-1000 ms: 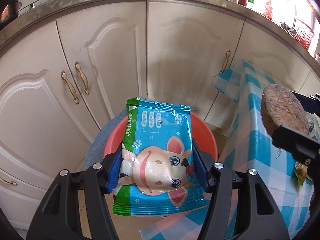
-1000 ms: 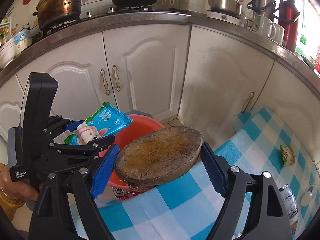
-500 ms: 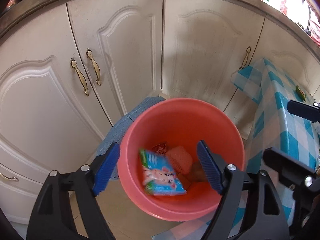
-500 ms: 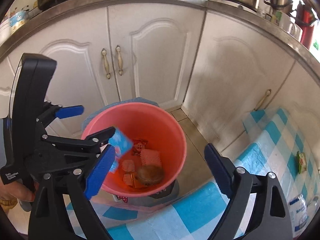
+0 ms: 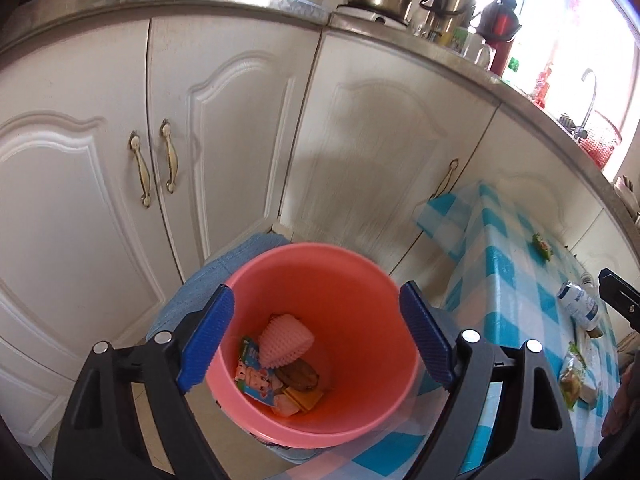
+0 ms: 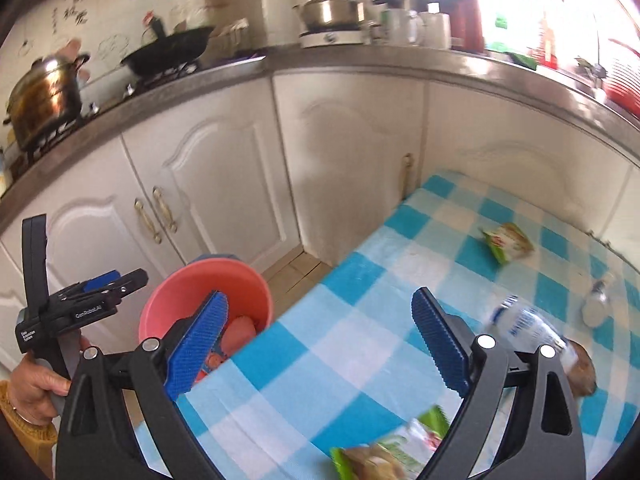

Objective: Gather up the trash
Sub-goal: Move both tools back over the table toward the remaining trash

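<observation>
Tool [image 6: 316,344] above checked tablecloth [image 6: 360,344], kitchen.

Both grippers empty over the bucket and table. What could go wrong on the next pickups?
1. The plastic bottle lies on its side on the checked tablecloth; open pads may roll it away.
2. The green wrapper lies flat and thin, so the pads could pinch cloth too.
3. The pink bucket sits below the table edge; the left gripper hovers over it, crowding the right gripper on the next drop.
</observation>
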### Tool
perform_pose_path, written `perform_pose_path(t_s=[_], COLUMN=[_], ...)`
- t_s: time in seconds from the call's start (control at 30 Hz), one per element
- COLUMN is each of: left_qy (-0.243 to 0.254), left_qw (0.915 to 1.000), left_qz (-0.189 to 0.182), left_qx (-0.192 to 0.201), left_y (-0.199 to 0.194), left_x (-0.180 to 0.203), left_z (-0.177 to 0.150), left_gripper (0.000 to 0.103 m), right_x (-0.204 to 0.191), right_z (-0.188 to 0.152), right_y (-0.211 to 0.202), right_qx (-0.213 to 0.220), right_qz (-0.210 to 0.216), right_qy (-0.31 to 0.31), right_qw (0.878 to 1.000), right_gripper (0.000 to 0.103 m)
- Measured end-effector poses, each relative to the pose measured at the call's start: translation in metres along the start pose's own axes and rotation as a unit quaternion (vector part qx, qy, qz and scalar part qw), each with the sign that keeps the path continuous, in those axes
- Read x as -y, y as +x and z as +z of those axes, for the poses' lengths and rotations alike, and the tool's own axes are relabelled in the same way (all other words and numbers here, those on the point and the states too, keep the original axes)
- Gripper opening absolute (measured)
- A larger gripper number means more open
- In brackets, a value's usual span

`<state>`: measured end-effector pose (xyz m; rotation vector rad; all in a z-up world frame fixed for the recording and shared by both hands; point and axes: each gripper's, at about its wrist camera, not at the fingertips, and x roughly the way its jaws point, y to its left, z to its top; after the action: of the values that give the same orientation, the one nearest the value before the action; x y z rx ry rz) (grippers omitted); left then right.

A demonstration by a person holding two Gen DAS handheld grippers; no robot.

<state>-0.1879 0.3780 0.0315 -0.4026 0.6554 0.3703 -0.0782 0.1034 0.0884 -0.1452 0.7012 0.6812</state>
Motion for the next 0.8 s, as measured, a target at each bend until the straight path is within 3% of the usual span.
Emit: perform_pose_path(t_s=[0.33,0.53,0.8], left_qy=[0.019,0.043,0.083], left_qw=[0.9997,0.9983,0.9936], left_qz=[-0.015,-0.039,-0.072], left_qx=[-0.007,-0.011,-0.026], left_y=[-0.023,-0.036,-0.042], left_x=[0.043,0.079,0.135], left_z=[-0.004,-0.003,-0.003], left_gripper=[0.088,0.088,0.089], right_x=[0.082,0.143,0.215], right_z=[-0.019,-0.030,-0.057], right_y=[-0.065,-0.107,-0.144], right_qx=[0.084,0.132,0.160], right_qz=[-0.047,-0.072,-0.100], right_qy=[0.103,0.178,0.254], right_qw=[0.990,0.972,0.949], right_gripper=[0.093,0.093,0.093])
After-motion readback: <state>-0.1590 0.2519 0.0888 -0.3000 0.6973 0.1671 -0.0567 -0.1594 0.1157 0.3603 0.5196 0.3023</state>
